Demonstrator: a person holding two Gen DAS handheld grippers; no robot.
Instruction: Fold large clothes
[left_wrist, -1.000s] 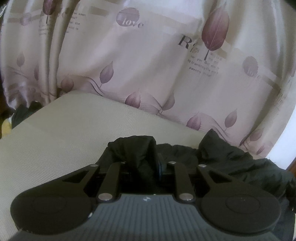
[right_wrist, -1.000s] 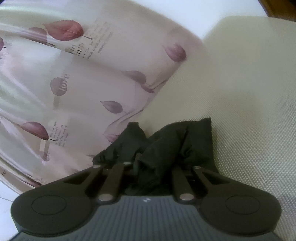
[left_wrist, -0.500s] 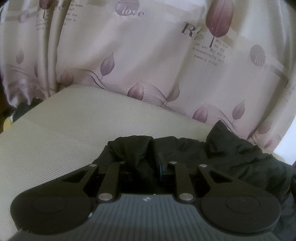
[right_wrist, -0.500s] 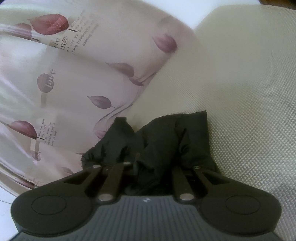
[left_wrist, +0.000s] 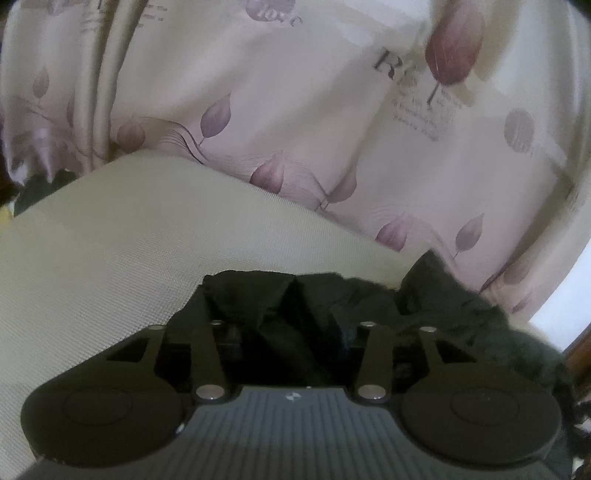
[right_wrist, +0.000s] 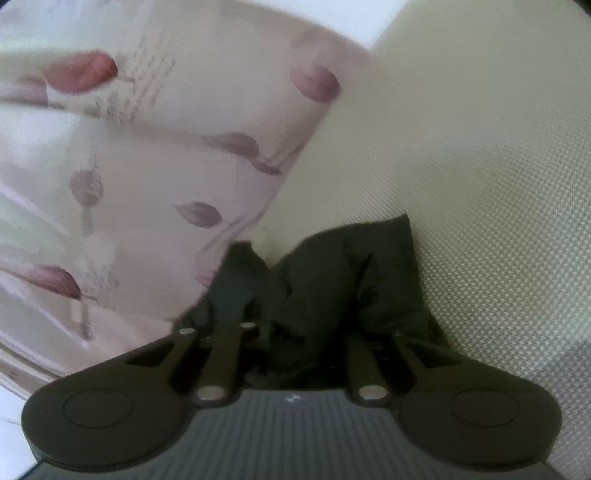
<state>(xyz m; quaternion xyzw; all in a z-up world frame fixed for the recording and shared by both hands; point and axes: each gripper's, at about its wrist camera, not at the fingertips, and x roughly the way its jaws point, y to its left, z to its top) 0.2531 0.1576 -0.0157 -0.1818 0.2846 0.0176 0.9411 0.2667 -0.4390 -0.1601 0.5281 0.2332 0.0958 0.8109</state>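
A black garment (left_wrist: 443, 302) is bunched between the jaws of my left gripper (left_wrist: 291, 325), which is shut on it; the cloth trails off to the right. In the right wrist view my right gripper (right_wrist: 299, 325) is shut on another bunched part of the black garment (right_wrist: 354, 273). Both hold the cloth above a beige woven surface (left_wrist: 110, 236). The fingertips of both grippers are hidden in the black fabric.
A pink curtain with purple leaf prints (left_wrist: 314, 110) hangs close behind the beige surface and fills the left of the right wrist view (right_wrist: 147, 166). The beige surface (right_wrist: 498, 184) spreads to the right there. A dark object (left_wrist: 33, 188) sits at the far left edge.
Both grippers have shifted with the garment still held; the curtain has slid across both views and the right wrist view is now motion-blurred. The grips have not changed.
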